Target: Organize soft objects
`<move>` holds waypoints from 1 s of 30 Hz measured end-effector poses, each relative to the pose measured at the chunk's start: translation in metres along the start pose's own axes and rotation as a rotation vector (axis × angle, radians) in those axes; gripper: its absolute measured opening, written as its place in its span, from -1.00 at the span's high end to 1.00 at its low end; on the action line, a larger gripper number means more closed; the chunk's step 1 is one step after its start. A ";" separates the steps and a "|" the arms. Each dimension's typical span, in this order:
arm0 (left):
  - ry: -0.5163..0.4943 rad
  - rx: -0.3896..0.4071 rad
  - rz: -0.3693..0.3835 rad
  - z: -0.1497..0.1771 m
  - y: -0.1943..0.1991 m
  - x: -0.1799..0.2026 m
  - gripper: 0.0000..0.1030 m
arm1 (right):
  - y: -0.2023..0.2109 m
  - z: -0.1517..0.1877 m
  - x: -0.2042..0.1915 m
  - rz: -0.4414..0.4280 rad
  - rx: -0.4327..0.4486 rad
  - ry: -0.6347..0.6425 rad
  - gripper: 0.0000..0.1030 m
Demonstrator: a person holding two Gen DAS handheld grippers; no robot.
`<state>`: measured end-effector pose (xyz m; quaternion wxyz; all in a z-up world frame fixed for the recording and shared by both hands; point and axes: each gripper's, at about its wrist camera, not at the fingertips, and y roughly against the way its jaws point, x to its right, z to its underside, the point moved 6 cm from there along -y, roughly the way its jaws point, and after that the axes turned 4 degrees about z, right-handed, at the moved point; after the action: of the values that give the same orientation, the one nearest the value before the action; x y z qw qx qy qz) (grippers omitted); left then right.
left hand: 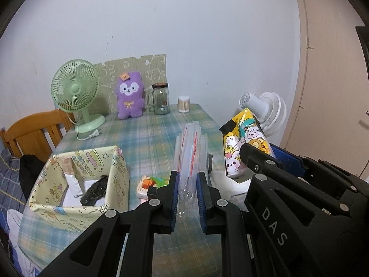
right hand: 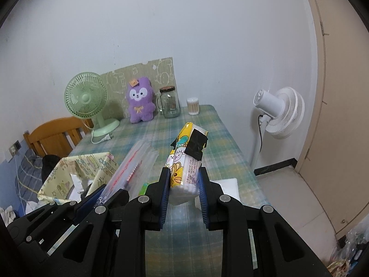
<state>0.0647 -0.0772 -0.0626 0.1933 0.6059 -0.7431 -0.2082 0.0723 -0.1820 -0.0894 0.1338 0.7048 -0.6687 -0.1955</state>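
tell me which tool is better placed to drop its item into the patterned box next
Left. The left tool, holding the clear plastic bags, sits right beside the patterned box. The right tool, holding the cartoon tissue pack, is farther over, with the left tool between.

"DAS" in pale letters on the right hand-held gripper [left hand: 248, 161]

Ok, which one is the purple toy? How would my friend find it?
Look at the far end of the checked table, by the wall. The purple plush toy sits upright between the green fan and the glass jar. It's the only fuzzy, purple thing there.
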 end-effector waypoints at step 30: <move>-0.036 0.073 -0.017 -0.028 0.025 -0.056 0.74 | 0.006 -0.032 -0.064 -0.007 0.056 0.024 0.47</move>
<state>0.0700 -0.0195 -0.0275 0.1556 0.6150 -0.7484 -0.1934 0.0796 -0.1215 -0.0526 0.1214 0.7129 -0.6697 -0.1689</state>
